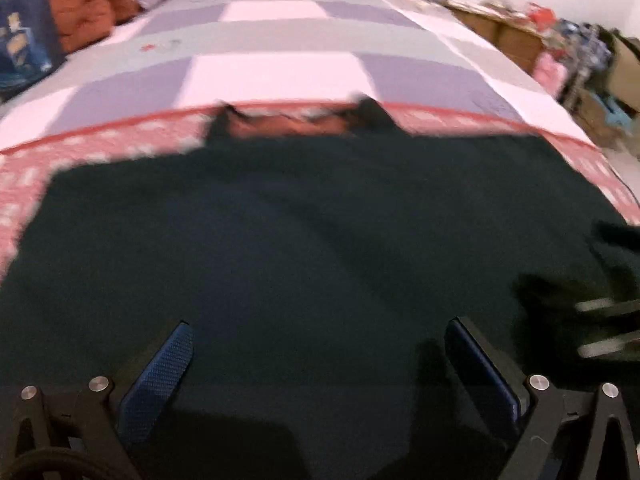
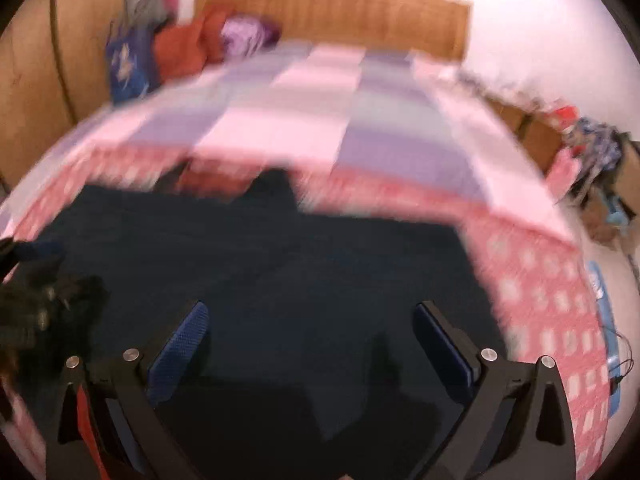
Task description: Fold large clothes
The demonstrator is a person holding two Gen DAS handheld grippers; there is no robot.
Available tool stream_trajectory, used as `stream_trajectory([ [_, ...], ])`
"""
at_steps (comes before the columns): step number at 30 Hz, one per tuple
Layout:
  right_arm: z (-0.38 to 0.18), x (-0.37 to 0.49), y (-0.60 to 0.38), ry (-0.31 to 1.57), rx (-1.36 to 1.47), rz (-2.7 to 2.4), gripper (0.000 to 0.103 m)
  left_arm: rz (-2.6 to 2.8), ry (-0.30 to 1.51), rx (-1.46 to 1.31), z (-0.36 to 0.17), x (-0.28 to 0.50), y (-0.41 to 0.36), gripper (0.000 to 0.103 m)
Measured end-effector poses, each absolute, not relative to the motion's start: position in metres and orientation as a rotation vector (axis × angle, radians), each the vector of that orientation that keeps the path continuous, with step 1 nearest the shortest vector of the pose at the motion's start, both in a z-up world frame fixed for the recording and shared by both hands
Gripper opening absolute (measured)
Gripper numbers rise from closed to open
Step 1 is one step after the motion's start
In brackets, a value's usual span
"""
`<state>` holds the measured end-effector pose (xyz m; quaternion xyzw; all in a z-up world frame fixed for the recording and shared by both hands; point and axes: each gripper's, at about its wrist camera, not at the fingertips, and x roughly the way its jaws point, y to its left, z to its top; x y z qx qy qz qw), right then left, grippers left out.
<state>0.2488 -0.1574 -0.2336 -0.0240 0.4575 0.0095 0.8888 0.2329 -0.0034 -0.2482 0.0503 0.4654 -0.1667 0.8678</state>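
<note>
Two grippers [image 1: 316, 328] [image 2: 310, 312] spread above dark garment [image 1: 300, 220] on checked bedspread [image 1: 280, 68].

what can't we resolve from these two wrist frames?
- Dark garment: near hem hidden below the frame edge, both views.
- Its collar: motion blur, both views.
- Right gripper in left wrist view: cut by the edge, smeared.
- Clutter by the bed: blurred, too small.

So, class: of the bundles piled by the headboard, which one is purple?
The purple bundle, nearest the wooden headboard; the orange cushions and blue bag sit further out.
</note>
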Motion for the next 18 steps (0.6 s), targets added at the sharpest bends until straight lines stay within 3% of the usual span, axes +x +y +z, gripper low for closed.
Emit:
stream_trajectory([
  [6, -0.269, 0.236, -0.162, 1.028, -0.077, 0.027, 0.103, -0.267, 0.944, 0.097, -0.272, 0.227, 0.040, 0.103],
  [14, -0.289, 0.225, -0.324, 1.101, 0.124, -0.265, 0.103, 0.068, 1.005, 0.013, -0.290, 0.239, 0.201, 0.103],
  [18, -0.276, 0.218, -0.317, 1.066, 0.009, -0.299, 0.103, 0.202, 1.033, -0.008, -0.279, 0.236, 0.224, 0.103],
])
